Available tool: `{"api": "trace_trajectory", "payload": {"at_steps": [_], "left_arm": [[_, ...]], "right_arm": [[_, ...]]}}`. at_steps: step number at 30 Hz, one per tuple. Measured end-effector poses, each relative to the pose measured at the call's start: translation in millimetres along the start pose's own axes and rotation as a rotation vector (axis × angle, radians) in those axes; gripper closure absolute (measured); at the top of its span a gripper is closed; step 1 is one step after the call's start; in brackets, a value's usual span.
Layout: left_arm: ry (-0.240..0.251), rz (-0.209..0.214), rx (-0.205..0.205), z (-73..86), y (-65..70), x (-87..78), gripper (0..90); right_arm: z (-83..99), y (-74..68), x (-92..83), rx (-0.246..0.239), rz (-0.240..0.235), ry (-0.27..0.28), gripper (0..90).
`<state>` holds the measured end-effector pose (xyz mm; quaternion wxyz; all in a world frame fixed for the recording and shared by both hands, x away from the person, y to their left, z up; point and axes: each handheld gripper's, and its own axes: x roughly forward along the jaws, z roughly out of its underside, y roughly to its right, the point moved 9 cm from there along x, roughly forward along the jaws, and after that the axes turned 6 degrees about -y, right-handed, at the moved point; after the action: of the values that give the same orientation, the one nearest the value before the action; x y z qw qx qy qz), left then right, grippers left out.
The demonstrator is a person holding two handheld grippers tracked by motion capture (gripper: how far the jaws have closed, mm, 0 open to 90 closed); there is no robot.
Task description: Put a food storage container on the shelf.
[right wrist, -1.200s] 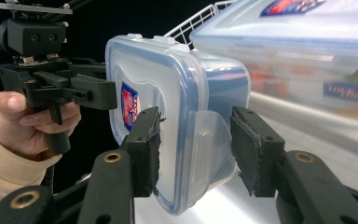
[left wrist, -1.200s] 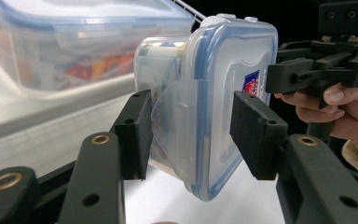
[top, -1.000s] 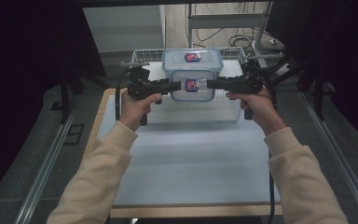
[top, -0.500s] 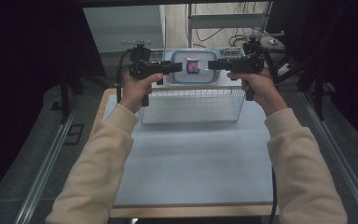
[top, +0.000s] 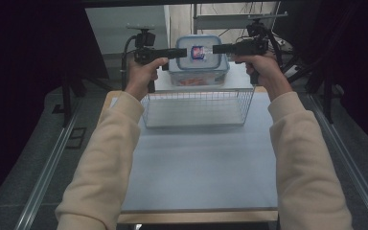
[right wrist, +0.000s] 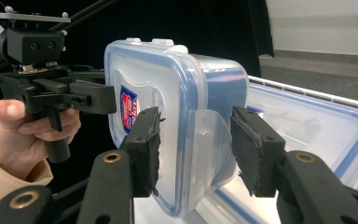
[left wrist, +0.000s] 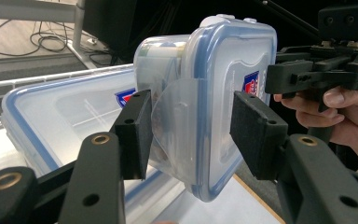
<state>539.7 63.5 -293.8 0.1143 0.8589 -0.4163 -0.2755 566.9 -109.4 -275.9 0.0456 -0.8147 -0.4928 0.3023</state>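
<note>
In the high view the small container (top: 197, 51) is too small for its label to be read, and the fingers (top: 181, 52) cover its ends. It hides much of the larger container (top: 199, 72) behind. The worktop's (top: 196, 182) near edge is cut off at 6 o'clock.

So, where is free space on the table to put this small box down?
Free: the grey mat between the forearms, and the wire basket's bare bottom. Crowded: behind the basket, where the large container sits under the held small container.

A pale table (top: 201, 163) stood on grey floor (top: 33, 143); beyond it rose a light wall (top: 120, 24), darkness flanking both sides.
</note>
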Motion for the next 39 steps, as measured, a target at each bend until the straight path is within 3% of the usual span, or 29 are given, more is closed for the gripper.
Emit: {"api": "trace_trajectory", "payload": {"at_steps": [7,10,17,20,23,27,32,34,39], "left_arm": [[-0.018,-0.010,-0.017,0.1,-8.9,9.6,50.2],[-0.004,-0.005,-0.038,-1.9,-11.9,12.1,50.1],[0.010,0.016,-0.138,-6.0,-22.3,19.1,47.7],[0.009,0.017,-0.155,-5.8,-25.3,22.3,43.7],[0.010,0.049,-0.210,-4.7,-31.5,27.4,39.5],[0.022,0.045,-0.220,-5.6,-34.8,30.2,34.9],[0.011,0.031,-0.209,-4.3,-35.4,31.0,27.2],[0.018,0.003,-0.184,-4.4,-34.1,25.9,25.3],[0.041,-0.005,-0.145,-1.2,-24.2,11.1,24.8]], "right_arm": [[0.3,12.6,6.8,0.029,-0.002,-0.010,52.5],[0.2,18.5,10.1,0.061,-0.006,0.004,52.1],[-1.2,27.2,15.9,0.125,-0.001,0.023,49.1],[0.2,32.3,19.9,0.155,0.013,0.027,45.3],[2.2,36.1,23.0,0.188,0.005,0.031,44.5],[2.7,36.9,23.6,0.199,-0.009,0.049,43.6],[3.1,37.3,18.8,0.192,0.014,0.049,42.2],[0.8,38.0,9.0,0.190,0.033,0.086,40.7],[3.1,34.4,-7.8,0.170,0.045,0.104,40.1]]}}
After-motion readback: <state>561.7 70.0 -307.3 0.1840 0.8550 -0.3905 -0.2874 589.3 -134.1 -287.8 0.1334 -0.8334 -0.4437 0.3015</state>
